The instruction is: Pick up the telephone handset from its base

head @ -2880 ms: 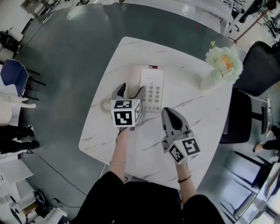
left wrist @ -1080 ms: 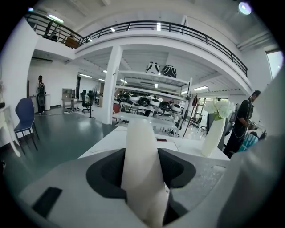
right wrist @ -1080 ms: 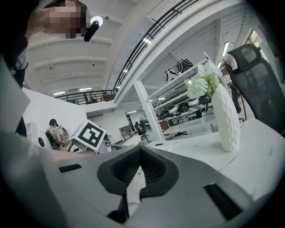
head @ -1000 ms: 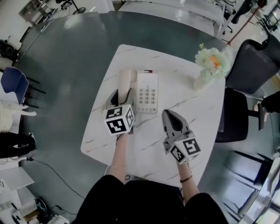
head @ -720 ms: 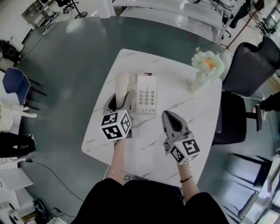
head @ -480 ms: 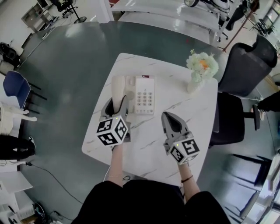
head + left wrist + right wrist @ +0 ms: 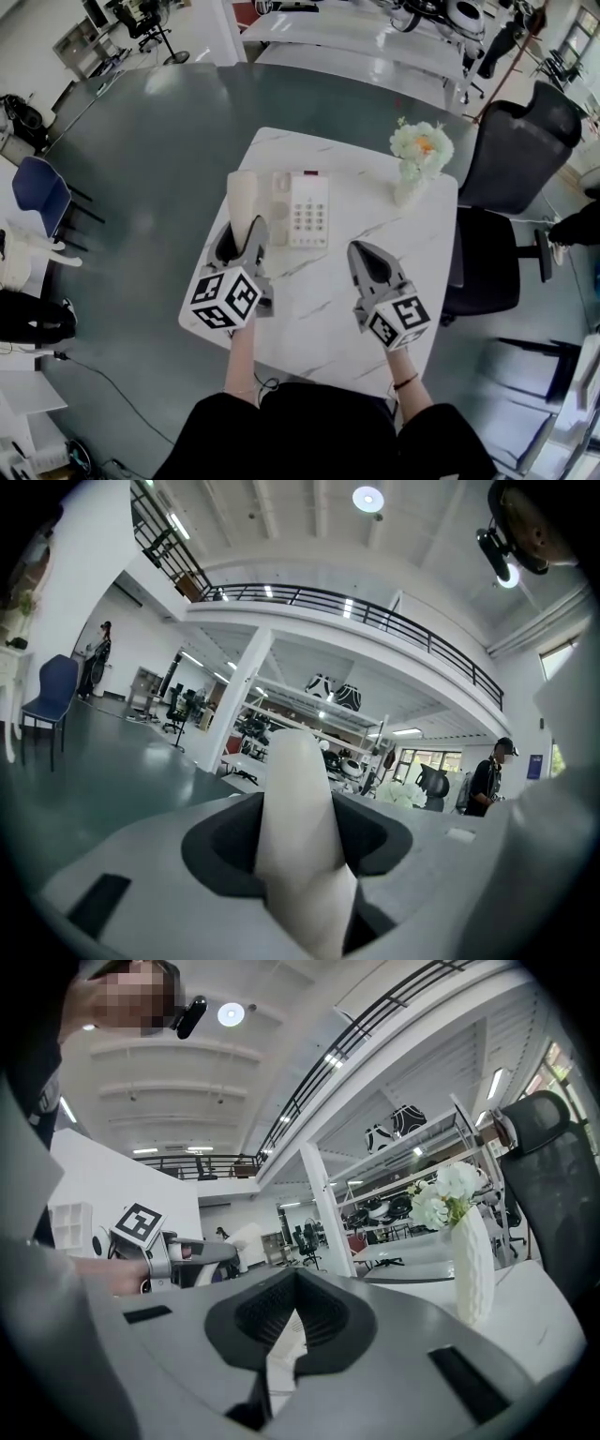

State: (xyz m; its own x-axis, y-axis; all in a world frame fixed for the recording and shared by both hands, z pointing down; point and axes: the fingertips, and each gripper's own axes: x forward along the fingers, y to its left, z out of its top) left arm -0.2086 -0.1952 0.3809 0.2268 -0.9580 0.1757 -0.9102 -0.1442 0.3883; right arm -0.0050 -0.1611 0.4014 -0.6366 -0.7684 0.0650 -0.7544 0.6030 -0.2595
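Note:
The cream telephone handset (image 7: 242,195) is clear of its white keypad base (image 7: 302,208) and sticks out forward from my left gripper (image 7: 240,240), which is shut on its lower part. In the left gripper view the handset (image 7: 298,836) fills the gap between the grey jaws and points up and away. My right gripper (image 7: 363,249) hovers over the marble table (image 7: 375,319) to the right of the base, its jaws closed tip to tip on nothing. The right gripper view catches the left gripper (image 7: 178,1255) and the handset (image 7: 246,1238) off to its left.
A white vase of flowers (image 7: 415,157) stands at the table's far right corner, also in the right gripper view as a vase (image 7: 473,1274). A black office chair (image 7: 511,159) sits beyond the table's right edge, a blue chair (image 7: 33,192) far left on the dark floor.
My left gripper has lifted the handset off the base and carried it up and to the left. The right gripper keeps its place beside the base, still shut.

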